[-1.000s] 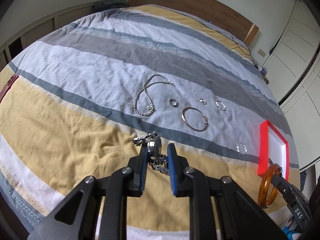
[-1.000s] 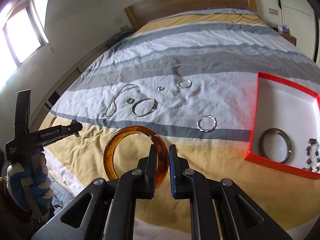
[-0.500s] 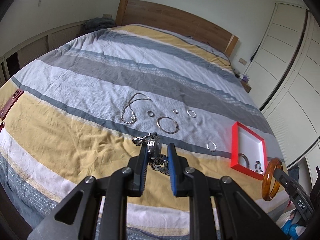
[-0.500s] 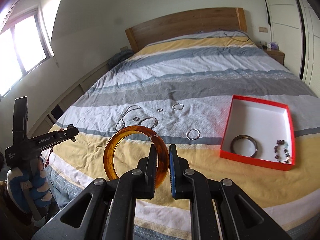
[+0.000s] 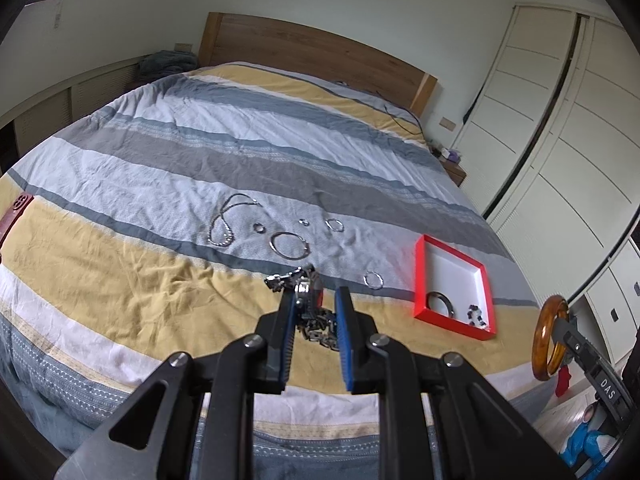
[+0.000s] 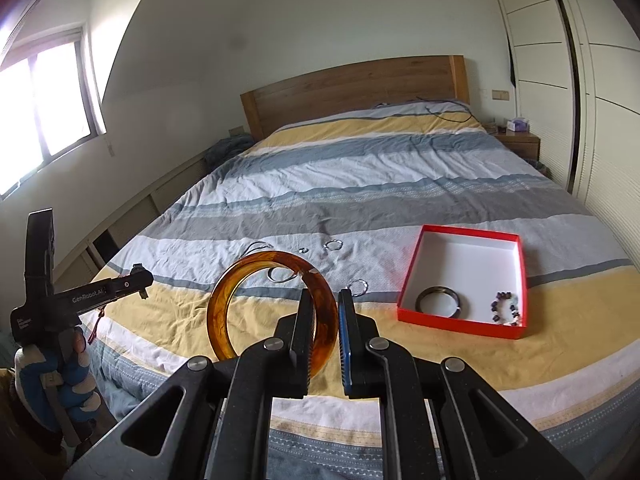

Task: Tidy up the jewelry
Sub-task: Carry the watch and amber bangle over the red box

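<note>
My left gripper [image 5: 314,300] is shut on a silver metal watch [image 5: 304,292], whose bracelet hangs between the jaws above the bed. My right gripper [image 6: 323,304] is shut on an amber bangle [image 6: 256,300], held upright; it also shows in the left wrist view [image 5: 546,336]. A red box [image 6: 440,318] with a white inside lies on the bed at the right, holding a dark ring bangle [image 6: 438,300] and a bead bracelet [image 6: 506,308]. A silver necklace [image 5: 224,228], a large hoop [image 5: 290,245] and small rings [image 5: 334,224] lie on the striped cover.
The striped bed cover [image 5: 160,184] fills the view, with a wooden headboard [image 6: 352,88] behind. White wardrobe doors [image 5: 560,140] stand at the right. A nightstand [image 6: 516,140] sits beside the headboard. A window [image 6: 48,100] is at the left. A small silver ring [image 5: 373,280] lies near the box.
Both grippers have pulled back and up from the bed, so more of the room shows. Each keeps its hold: left on the watch, right on the bangle.
</note>
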A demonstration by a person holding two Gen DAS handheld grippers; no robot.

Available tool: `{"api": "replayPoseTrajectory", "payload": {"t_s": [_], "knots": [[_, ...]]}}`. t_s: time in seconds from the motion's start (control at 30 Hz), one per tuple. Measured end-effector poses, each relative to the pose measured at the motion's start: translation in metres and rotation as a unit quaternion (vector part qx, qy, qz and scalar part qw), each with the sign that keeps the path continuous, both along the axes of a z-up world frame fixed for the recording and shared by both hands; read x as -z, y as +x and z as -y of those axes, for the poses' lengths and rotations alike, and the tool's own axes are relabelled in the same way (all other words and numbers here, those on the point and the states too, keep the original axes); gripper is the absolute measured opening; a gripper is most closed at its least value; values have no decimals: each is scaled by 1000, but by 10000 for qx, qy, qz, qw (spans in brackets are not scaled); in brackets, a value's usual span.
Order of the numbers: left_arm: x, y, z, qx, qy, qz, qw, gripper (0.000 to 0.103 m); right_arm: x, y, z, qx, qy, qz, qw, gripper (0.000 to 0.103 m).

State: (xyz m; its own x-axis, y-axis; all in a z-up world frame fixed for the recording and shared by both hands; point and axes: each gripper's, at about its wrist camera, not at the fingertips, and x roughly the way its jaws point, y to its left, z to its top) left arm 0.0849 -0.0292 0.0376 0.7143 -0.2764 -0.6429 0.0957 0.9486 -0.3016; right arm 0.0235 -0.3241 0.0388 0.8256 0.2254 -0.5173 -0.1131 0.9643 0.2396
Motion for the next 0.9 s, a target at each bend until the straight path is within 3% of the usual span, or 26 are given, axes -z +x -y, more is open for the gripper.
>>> {"api": "replayPoseTrajectory", "payload": {"t_s": [0.23, 0.47, 0.9], "knots": [[11, 16, 41, 323, 292, -206, 9988, 18, 15, 5, 49, 393, 251, -81, 9989, 11], [36, 58, 103, 800, 538, -567, 9937, 18, 45, 37, 104, 726, 211, -421, 9962, 11], [93, 164, 268, 2079, 954, -935, 9690, 18, 100, 150, 200, 1065, -269, -1023, 9887, 11]]}}
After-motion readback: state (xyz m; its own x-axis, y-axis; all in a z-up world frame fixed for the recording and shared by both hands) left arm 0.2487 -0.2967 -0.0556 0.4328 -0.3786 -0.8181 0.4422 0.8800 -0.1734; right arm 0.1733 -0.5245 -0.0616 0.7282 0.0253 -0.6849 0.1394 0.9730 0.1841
